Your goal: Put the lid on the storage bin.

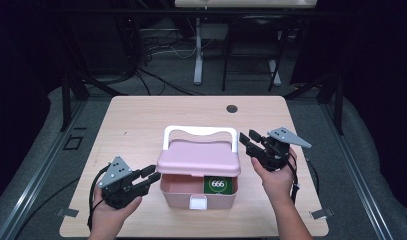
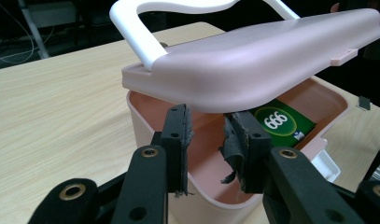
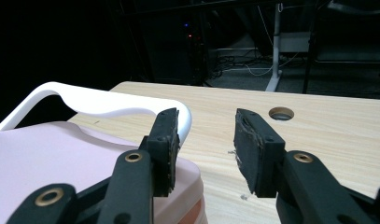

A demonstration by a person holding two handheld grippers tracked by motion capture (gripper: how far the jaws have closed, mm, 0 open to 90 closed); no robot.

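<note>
One worktop (image 1: 141, 120) carries one pink box (image 1: 197, 192), which sits near the front edge, about midway between left and right. Its one pink lid (image 1: 198, 157) lies over the far part of the box, shifted and raised, so the near part stands uncovered; the white handle (image 1: 200, 132) arches at the far side. I judge the work to be closing or opening this box, and it looks half done: the lid is neither seated nor clear, and the white latch (image 1: 198, 202) on the near wall hangs unfastened.

Two tools flank the box. The left hand-held gripper (image 1: 150, 176) hovers just beside the box's near-left corner, released, its pads apart and nothing between them. The right hand-held gripper (image 1: 247, 139) sits by the far-right end of the handle, likewise released and holding nothing.

Inside lies one green card (image 1: 217, 184) marked 666, toward the right.
</note>
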